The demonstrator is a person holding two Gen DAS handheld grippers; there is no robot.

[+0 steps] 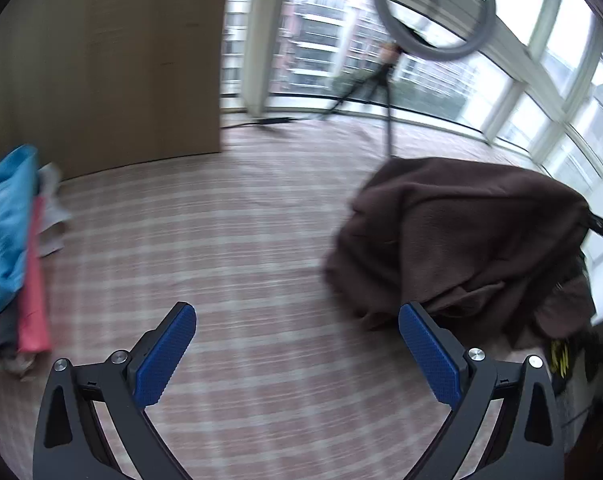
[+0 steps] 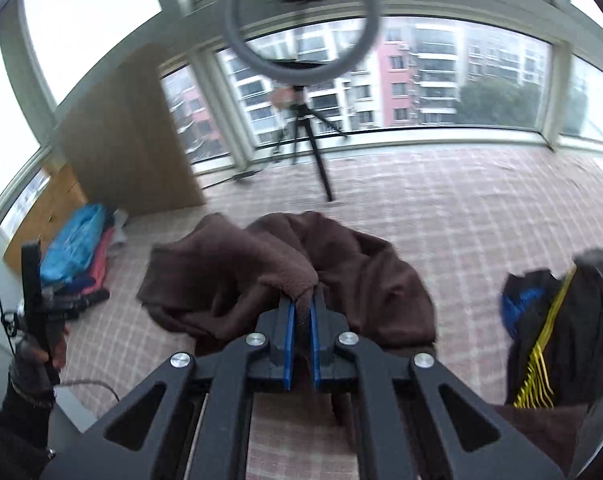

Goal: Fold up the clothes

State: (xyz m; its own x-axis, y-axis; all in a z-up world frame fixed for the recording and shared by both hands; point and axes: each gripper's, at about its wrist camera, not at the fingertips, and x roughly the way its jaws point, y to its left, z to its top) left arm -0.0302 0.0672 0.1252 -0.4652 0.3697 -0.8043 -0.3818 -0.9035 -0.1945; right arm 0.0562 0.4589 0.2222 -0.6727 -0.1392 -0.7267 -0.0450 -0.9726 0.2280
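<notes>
1. The right gripper (image 2: 301,312) is clamped on a fold of the brown fleece (image 2: 229,276), its blue pads pressed onto the cloth.
2. The left gripper (image 1: 297,344) has its jaws wide apart, with nothing between them, above the checked cover (image 1: 229,248).
3. The fleece lies crumpled in a heap on the cover, thick and fuzzy, one edge lifted at the pads.
4. A dark garment with yellow fringe (image 2: 549,344) lies right of it.
5. Folded blue and pink clothes (image 2: 77,248) are stacked far left beside a wooden cabinet (image 2: 129,136).
6. A tripod (image 2: 309,132) with ring light (image 2: 301,20) stands by the windows.
</notes>
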